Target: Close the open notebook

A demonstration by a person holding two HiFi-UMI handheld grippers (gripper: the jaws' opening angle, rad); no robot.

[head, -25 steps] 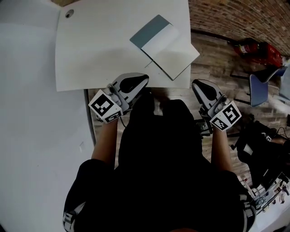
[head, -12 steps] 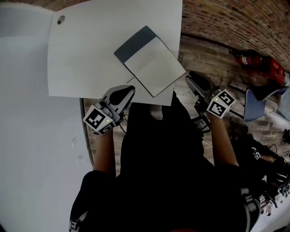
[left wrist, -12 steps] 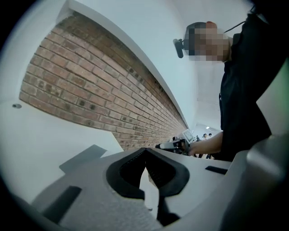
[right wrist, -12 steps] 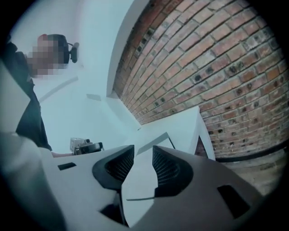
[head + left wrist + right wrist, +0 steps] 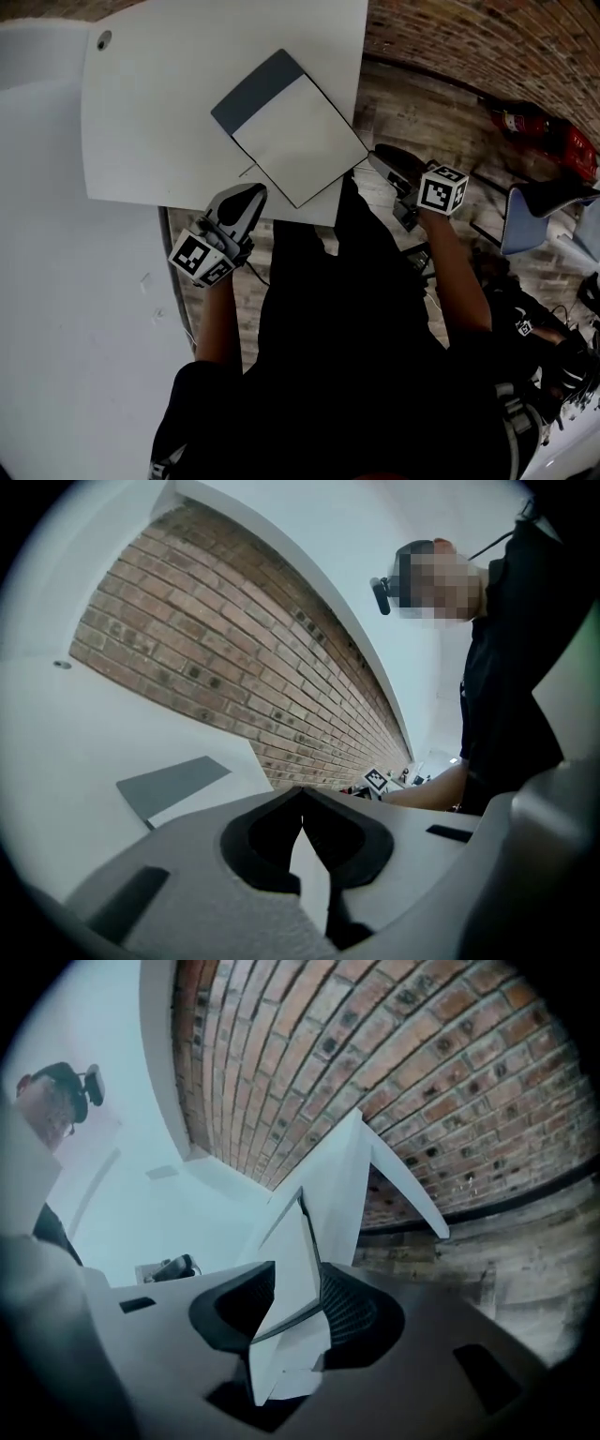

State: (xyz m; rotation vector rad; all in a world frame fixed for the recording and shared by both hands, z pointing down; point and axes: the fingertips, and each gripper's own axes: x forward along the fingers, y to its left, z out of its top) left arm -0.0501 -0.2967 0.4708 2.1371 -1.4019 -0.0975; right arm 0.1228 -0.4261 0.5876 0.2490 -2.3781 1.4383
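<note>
Notebook [image 5: 300, 131] open on the white table [image 5: 150, 122], grey cover leaf at its 10 o'clock end, white page toward me. From my left gripper [image 5: 255, 192] it sits at 1 o'clock, near but not touching. That gripper's jaws are pressed together with nothing in them.

From my right gripper [image 5: 378, 157] the notebook is at 10 o'clock. The tips are right at its 3 o'clock corner, which pokes just past the table edge. Those jaws have just been spreading and now stand wide. What looks like that white corner is between them, not pinched.

Against a second ago, both grippers were back at the table's near edge, well short of the notebook. Now the left is up beside the notebook's 6 o'clock corner, and the right has rolled over, so its marker cube [image 5: 441, 190] faces up.

Count: one notebook, one table, two grippers.
</note>
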